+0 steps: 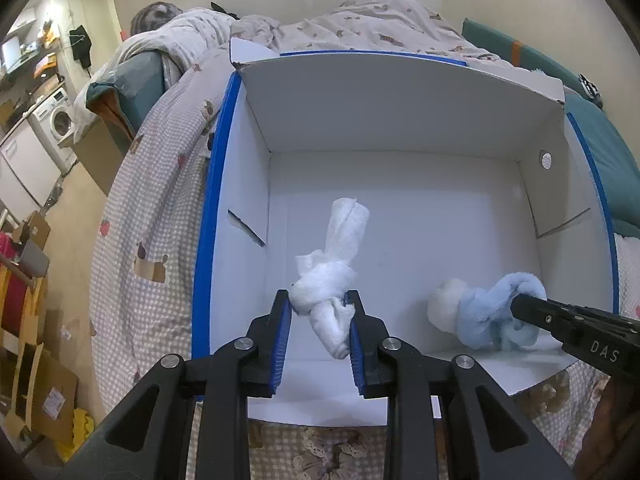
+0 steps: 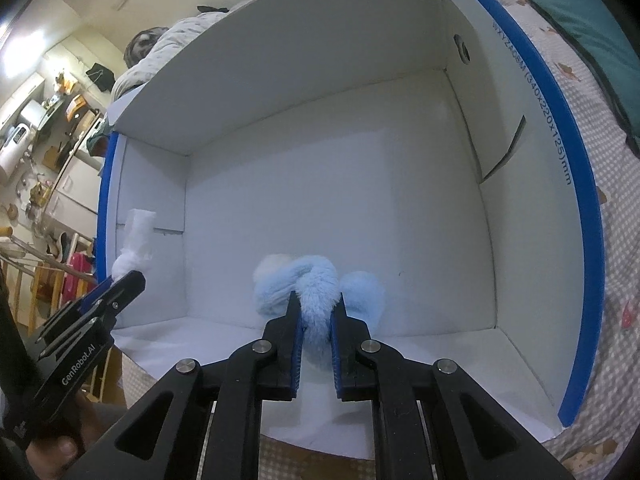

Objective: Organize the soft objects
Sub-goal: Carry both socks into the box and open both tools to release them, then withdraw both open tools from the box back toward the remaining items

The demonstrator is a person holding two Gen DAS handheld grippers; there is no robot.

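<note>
Both bundles are being set into the open white box point(image 1: 400, 120): the left gripper point(image 1: 320, 312) clamps the knotted white sock point(image 1: 332, 276) near its front-left corner, the right gripper point(image 2: 318, 312) the knotted blue fuzzy sock point(image 2: 316, 284) by the front edge, so each now needs lowering to the floor and releasing.

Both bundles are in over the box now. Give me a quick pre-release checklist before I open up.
1. Left gripper holds the white bundle: ok, jaws pinch its knot.
2. Right gripper holds the blue bundle: ok, jaws closed on the fluffy loop.
3. Both bundles inside the box walls: ok.
4. Bundles apart from each other: ok, a gap of bare floor shows between them.
5. Bundles resting on the box floor: cannot tell for either.
6. Far flap out of the way: ok, it stands up behind.
</note>
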